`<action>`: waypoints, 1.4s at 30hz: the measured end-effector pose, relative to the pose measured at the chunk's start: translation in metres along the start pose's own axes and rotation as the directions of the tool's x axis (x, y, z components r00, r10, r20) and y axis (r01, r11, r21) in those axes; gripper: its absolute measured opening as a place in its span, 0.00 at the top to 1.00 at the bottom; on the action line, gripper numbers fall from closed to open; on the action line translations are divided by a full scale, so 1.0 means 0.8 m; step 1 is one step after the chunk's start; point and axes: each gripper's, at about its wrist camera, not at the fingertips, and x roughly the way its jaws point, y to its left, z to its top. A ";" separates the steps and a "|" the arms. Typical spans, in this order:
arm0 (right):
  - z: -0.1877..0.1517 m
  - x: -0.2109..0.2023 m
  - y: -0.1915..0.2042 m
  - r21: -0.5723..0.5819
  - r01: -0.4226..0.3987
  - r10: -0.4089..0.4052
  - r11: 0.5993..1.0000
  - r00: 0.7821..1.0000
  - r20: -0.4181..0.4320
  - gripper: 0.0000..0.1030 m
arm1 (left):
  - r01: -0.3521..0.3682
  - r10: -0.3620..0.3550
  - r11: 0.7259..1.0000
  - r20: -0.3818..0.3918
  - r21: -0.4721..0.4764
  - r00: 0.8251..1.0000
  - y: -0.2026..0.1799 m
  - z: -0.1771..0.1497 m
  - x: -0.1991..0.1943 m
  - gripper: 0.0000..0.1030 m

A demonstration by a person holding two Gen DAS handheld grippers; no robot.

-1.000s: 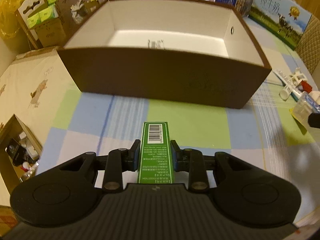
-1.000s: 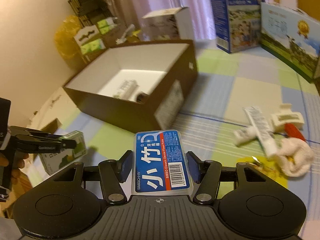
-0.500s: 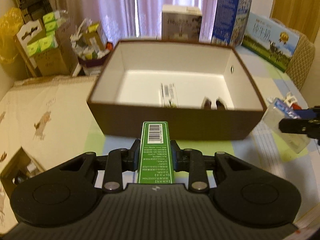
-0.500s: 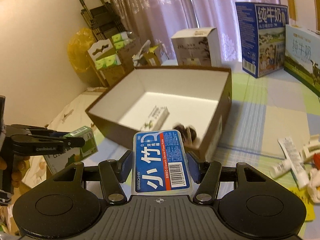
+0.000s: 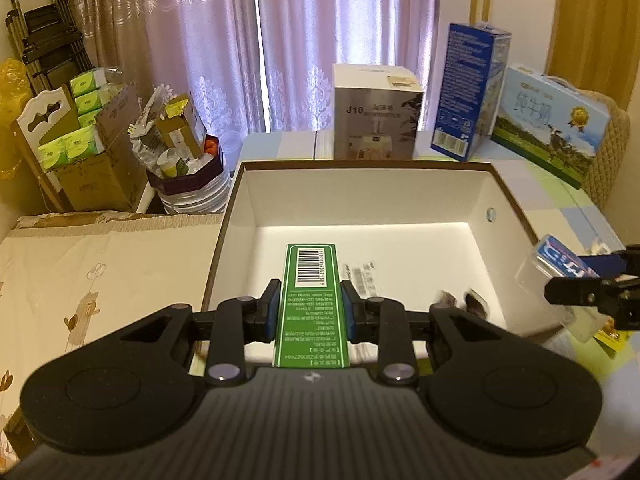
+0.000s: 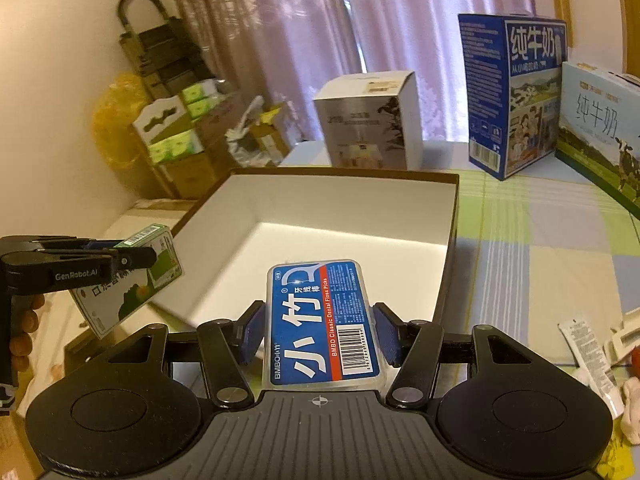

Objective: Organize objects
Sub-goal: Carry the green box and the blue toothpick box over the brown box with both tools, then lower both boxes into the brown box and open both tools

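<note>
Daylight is glowing through sheer purple curtains (image 5: 320, 40) along the back wall. Left of the curtains, a black folding cart (image 5: 44, 40) is leaning against the cream wall (image 6: 60, 80) — a yellow bag (image 6: 110, 124) bulging just below it. A checked tablecloth (image 6: 540, 232) is spreading in front of the curtains.

Left tool (image 5: 311, 312) grips a green carton (image 5: 311, 304) over the brown box (image 5: 360, 216); blurred items, perhaps packets, inside.

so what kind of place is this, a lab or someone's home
Most likely a home: lace curtains at the window, milk cartons on a checked tablecloth, and boxes of tissue packs stacked in the corner.
</note>
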 end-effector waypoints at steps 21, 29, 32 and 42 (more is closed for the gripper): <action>0.041 0.118 -0.040 0.038 0.149 -0.144 0.988 0.984 -0.103 0.47 | -0.024 0.027 1.000 -0.161 0.020 0.987 0.011 0.031 0.190 0.75; 0.047 0.141 -0.043 0.022 0.177 -0.173 0.984 0.978 -0.116 0.47 | -0.018 0.022 0.999 -0.163 0.027 0.986 0.013 0.037 0.209 0.67; 0.050 0.145 -0.047 0.032 0.184 -0.179 0.982 0.978 -0.106 0.47 | -0.015 0.019 0.999 -0.167 0.029 0.986 0.014 0.038 0.209 0.58; 0.057 0.138 -0.052 0.028 0.188 -0.187 0.982 0.982 -0.026 0.35 | -0.012 0.019 0.999 -0.154 0.046 0.988 0.013 0.034 0.188 0.29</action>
